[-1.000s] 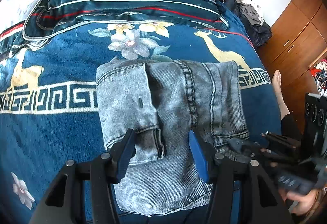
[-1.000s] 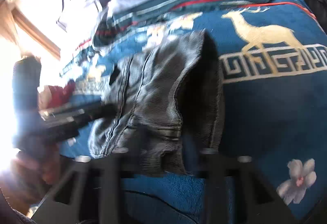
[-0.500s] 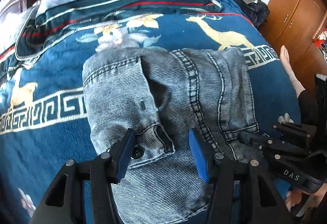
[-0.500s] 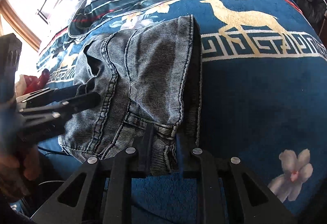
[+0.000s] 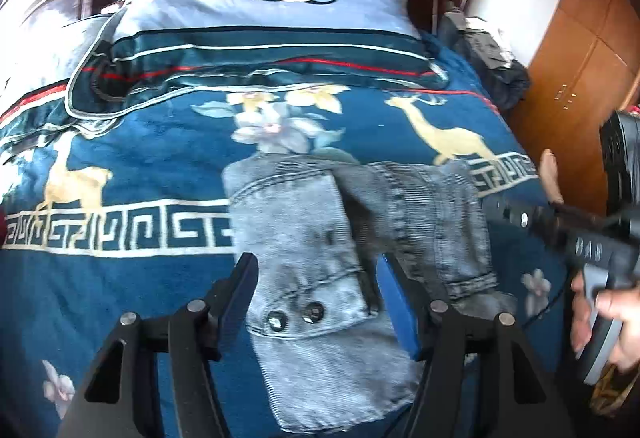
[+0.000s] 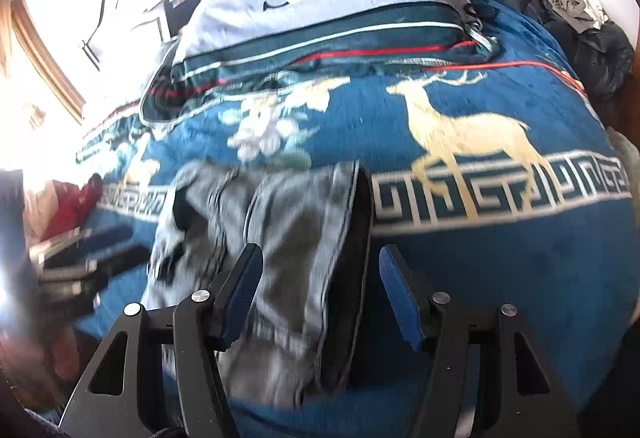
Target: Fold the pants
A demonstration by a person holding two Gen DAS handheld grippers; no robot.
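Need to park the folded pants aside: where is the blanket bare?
Bare blanket left of the pants, below the key-pattern stripe; also right of them under the deer. Crowded towards the pillow.

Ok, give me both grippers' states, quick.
Left gripper: open over the folded jeans, gripping nothing.
Right gripper: jaws just opened, jeans released.
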